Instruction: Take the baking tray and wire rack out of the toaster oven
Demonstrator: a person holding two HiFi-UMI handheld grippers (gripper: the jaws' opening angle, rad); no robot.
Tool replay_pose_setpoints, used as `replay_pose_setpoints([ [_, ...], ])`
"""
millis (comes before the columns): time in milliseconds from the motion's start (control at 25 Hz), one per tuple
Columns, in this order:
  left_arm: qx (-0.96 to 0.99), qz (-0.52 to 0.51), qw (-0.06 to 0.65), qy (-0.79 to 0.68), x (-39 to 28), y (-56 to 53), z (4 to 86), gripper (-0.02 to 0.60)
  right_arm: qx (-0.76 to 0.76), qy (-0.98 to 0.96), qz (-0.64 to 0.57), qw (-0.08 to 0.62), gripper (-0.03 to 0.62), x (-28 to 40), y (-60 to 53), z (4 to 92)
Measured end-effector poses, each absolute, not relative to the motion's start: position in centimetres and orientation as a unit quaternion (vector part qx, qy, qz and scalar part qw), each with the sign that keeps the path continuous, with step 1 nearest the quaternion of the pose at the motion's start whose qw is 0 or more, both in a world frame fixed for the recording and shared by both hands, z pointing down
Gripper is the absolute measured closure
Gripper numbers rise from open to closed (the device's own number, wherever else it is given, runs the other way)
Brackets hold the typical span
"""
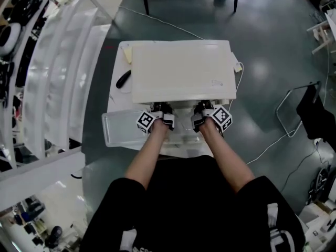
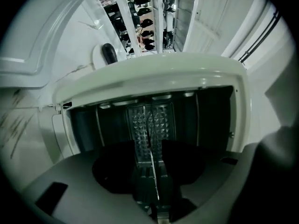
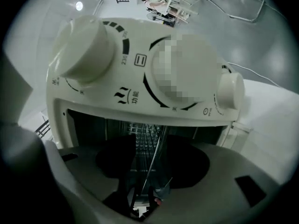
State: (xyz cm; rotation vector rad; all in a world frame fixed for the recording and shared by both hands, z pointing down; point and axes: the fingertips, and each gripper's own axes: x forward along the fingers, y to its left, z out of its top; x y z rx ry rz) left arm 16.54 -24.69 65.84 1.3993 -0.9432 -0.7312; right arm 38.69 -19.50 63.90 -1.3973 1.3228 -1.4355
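The white toaster oven (image 1: 181,70) sits on a white table (image 1: 116,96), seen from above. Both grippers are at its front opening: the left gripper (image 1: 161,109) toward the left side, the right gripper (image 1: 205,109) toward the right. In the left gripper view the gripper (image 2: 150,158) stands open at the dark cavity, and a thin metal edge (image 2: 151,148) runs between its jaws untouched. The right gripper (image 3: 147,169) is likewise open below the knob panel (image 3: 135,73), with a thin metal edge (image 3: 156,148) and wire bars between its jaws. I cannot tell tray from rack.
A pale flat rectangular piece (image 1: 121,129) lies in front of the oven, reaching left; tray or door, I cannot tell. A black object (image 1: 123,79) and a yellowish scrap (image 1: 127,55) lie left of the oven. A cable (image 1: 240,75) hangs off the right. White shelving (image 1: 58,62) stands left.
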Motion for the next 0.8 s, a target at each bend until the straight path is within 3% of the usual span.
replay_pose_setpoints([
  [200,0.594,-0.324,0.609,-0.414,16.6,-24.7,66.3,0.407,-0.527,0.529,-0.56,0.359,0.387,37.6,-20.7,63.7],
  [280,0.603,-0.314,0.601,-0.421,16.7,-24.6,66.4,0.425,-0.529,0.532,-0.559,0.354,0.46,37.6,-20.6,63.8],
  [400,0.625,-0.284,0.581,-0.438,16.6,-24.7,66.2,0.499,-0.528,0.534,-0.563,0.345,0.548,37.7,-20.4,64.6],
  [480,0.622,-0.293,0.583,-0.434,16.6,-24.9,66.0,0.54,-0.522,0.539,-0.563,0.346,0.553,37.5,-20.4,64.8],
  [800,0.594,-0.315,0.62,-0.405,16.6,-23.2,66.2,0.554,-0.518,0.539,-0.565,0.348,0.557,37.4,-18.8,64.8],
])
